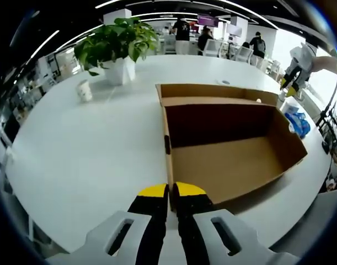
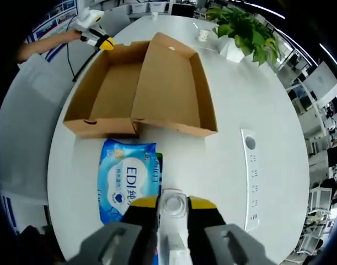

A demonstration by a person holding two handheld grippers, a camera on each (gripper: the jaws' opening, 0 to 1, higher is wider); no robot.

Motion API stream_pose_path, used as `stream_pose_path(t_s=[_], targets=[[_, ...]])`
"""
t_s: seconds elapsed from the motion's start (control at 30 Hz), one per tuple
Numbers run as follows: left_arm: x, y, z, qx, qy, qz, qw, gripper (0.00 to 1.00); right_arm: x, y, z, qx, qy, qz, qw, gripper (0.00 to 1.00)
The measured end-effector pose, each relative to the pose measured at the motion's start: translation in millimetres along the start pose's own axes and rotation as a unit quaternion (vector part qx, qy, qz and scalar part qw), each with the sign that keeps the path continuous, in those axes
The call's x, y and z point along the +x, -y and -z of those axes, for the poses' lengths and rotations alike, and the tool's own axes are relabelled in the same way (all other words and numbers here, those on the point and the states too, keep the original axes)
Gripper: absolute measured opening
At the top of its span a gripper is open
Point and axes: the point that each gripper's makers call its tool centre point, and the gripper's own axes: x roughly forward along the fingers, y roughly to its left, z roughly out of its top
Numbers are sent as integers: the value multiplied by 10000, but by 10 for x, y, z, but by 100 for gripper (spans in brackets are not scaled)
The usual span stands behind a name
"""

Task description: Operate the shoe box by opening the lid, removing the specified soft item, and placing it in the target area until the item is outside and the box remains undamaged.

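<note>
An open brown cardboard shoe box (image 1: 229,160) lies on the white table (image 1: 85,160), empty, with its lid (image 1: 212,91) folded back on the far side. My left gripper (image 1: 172,190) is shut on the box's near wall at a corner. The same left gripper (image 2: 102,41) shows at the box's (image 2: 110,91) far corner in the right gripper view. A blue pack of wet wipes (image 2: 127,179) lies flat on the table just outside the box. My right gripper (image 2: 172,203) is shut on the pack's end by its white flip lid. The right gripper (image 1: 292,85) hovers over the blue pack (image 1: 298,124).
A potted plant (image 1: 121,47) in a white pot and a paper cup (image 1: 84,90) stand beyond the box. A white socket panel (image 2: 250,176) is set into the table on the right. People and chairs (image 1: 212,41) are at the back. The table edge curves close behind the pack.
</note>
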Motion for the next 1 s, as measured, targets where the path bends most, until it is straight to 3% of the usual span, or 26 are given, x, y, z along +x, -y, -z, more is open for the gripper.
stream_pose_path(t_s=[0.53, 1.0], targets=[[6, 2, 12, -65, 11, 23, 10000, 3, -23, 53, 45, -127, -137, 174, 9997, 17], [2, 3, 13, -131, 12, 53, 9999, 3, -20, 94, 73, -732, -269, 137, 9969, 17]])
